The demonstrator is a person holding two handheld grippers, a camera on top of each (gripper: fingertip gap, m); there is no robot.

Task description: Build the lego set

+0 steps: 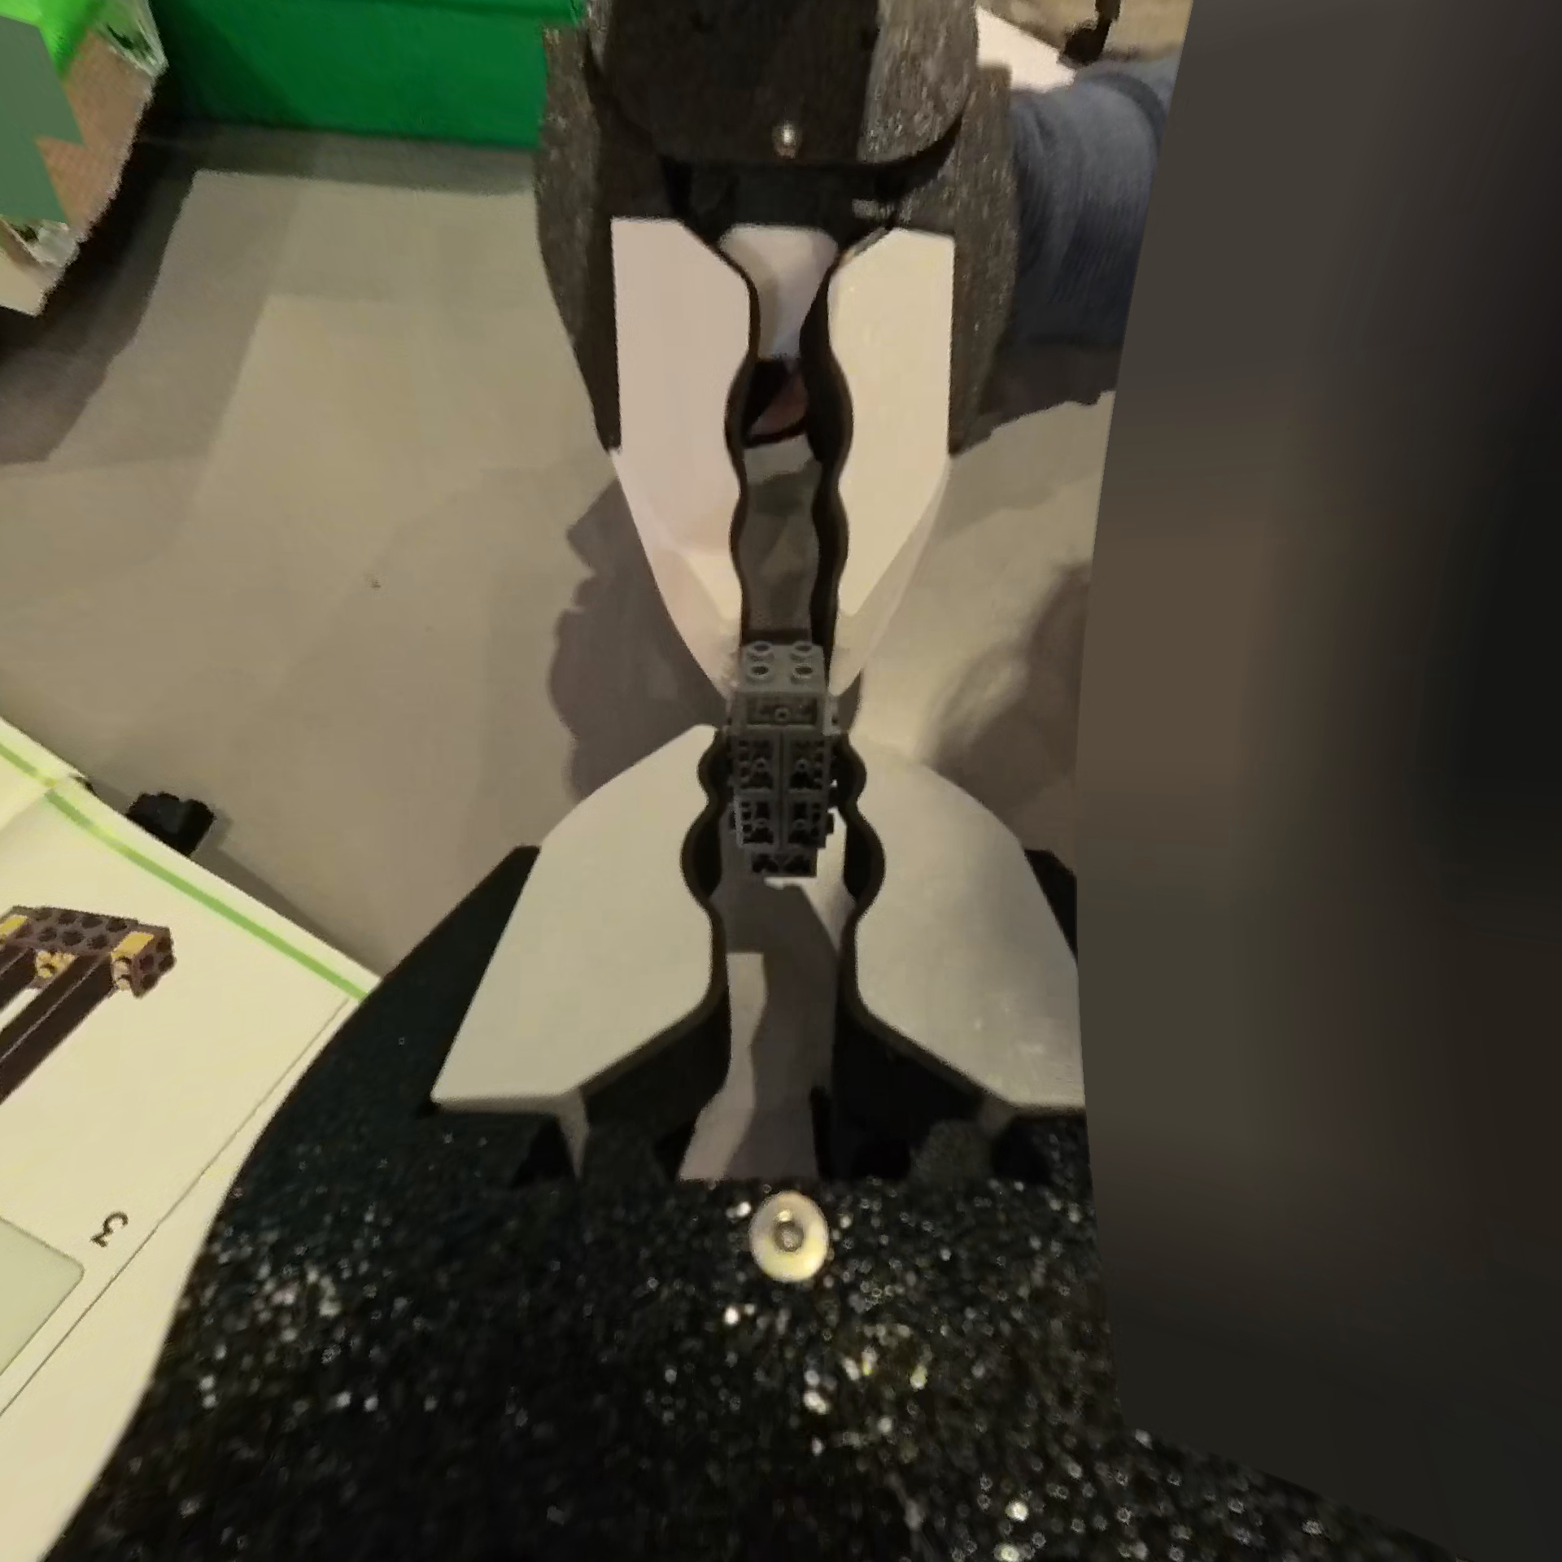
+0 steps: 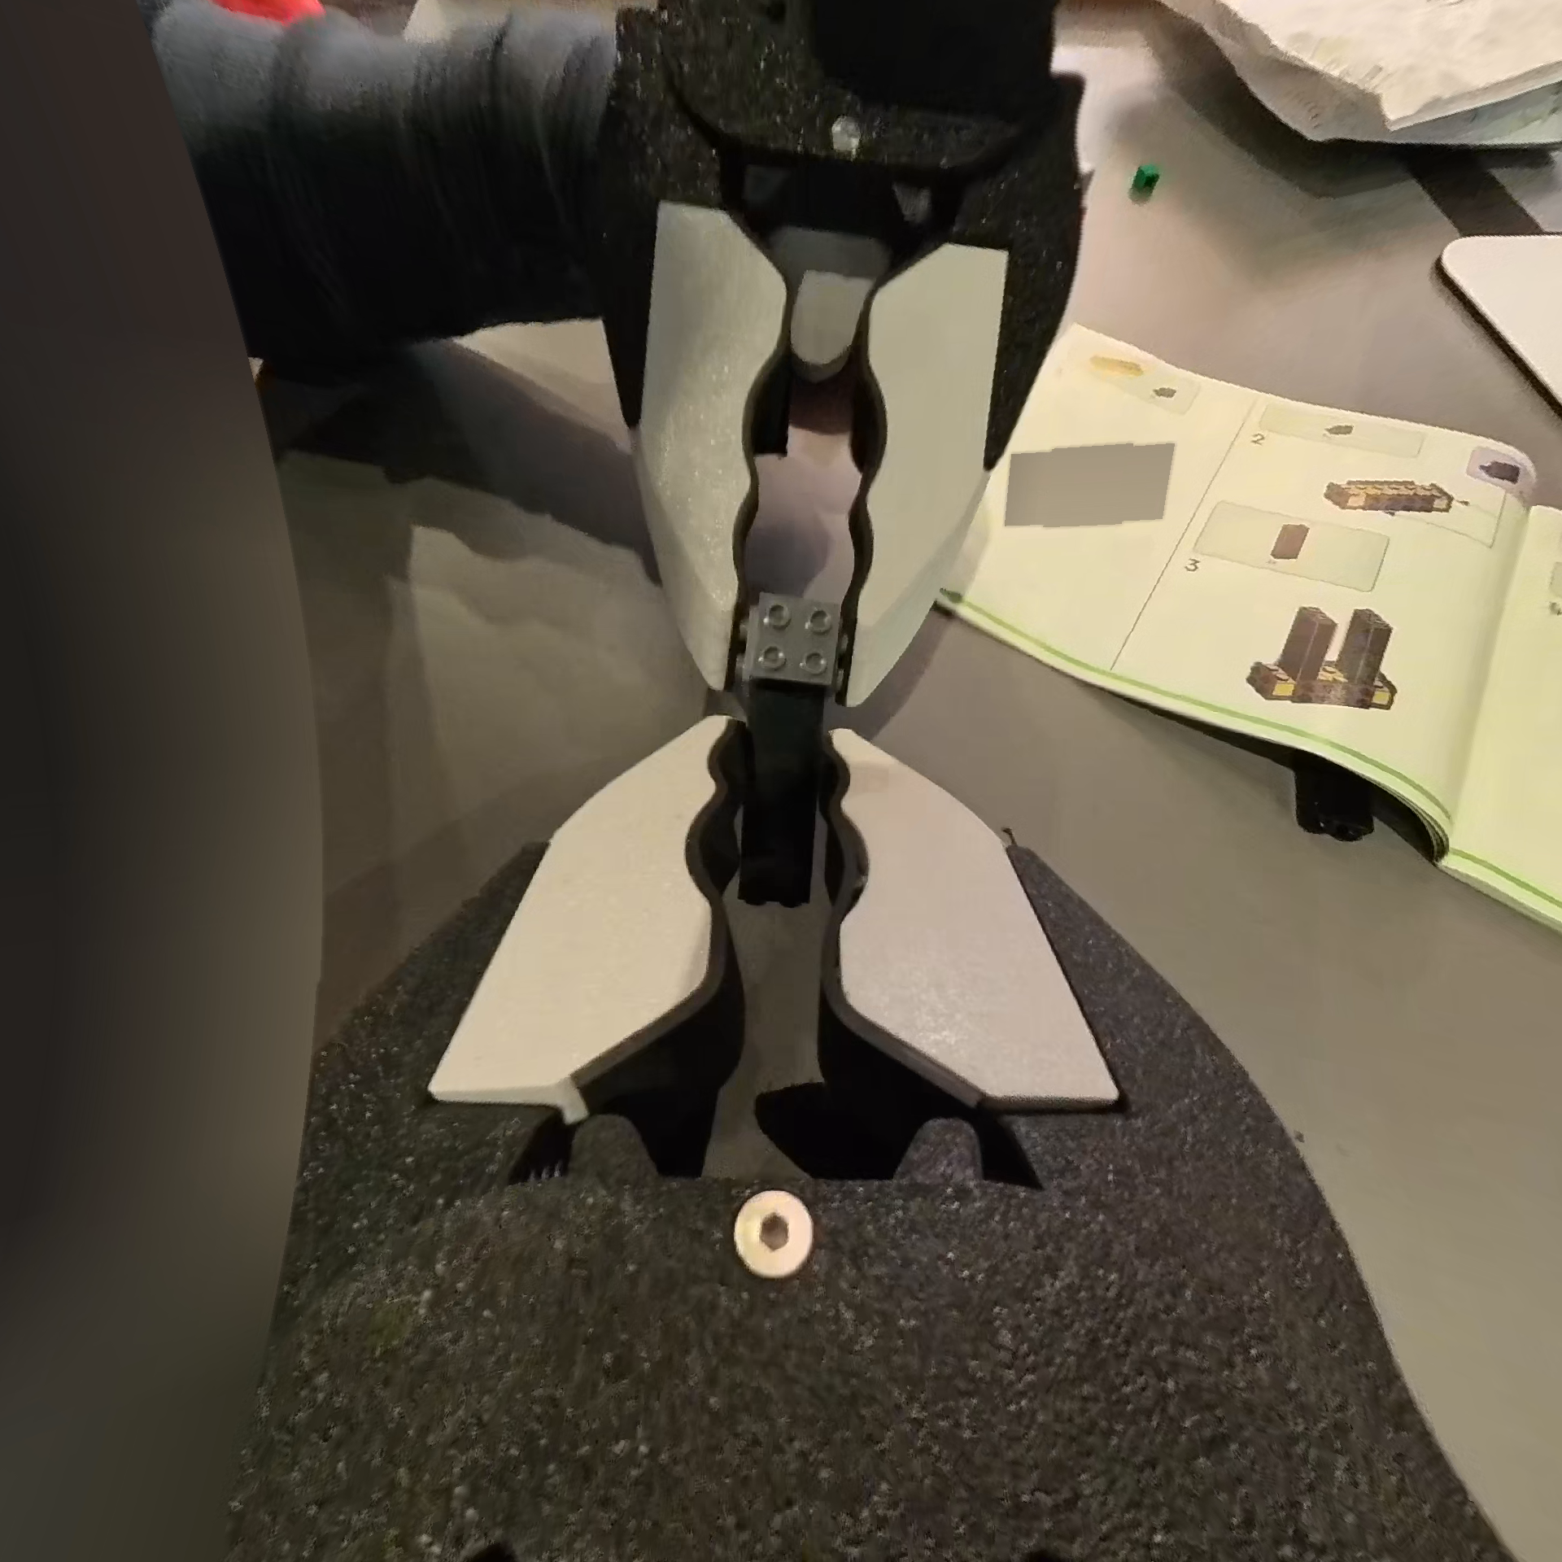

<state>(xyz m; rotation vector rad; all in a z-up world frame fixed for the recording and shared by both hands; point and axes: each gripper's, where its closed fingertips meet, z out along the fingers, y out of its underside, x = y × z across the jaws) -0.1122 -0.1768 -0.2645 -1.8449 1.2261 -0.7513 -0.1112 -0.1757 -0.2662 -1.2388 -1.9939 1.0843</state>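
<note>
grippers, left (image 1: 782, 811) and right (image 2: 782, 811), pinch one lego piece (image 1: 779, 761) tip-to-tip.

Grey-topped black brick stack (image 2: 782, 761), clamped between tools.

brick stack (image 1: 779, 761) between facing grippers, booklet (image 2: 1268, 592) right

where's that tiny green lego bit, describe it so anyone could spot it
In the right wrist view, find the open instruction booklet on the grey table, right of the jaws. Look past its far edge toward the crumpled white paper. The small green piece sits alone on bare tabletop, the only green block.
</note>
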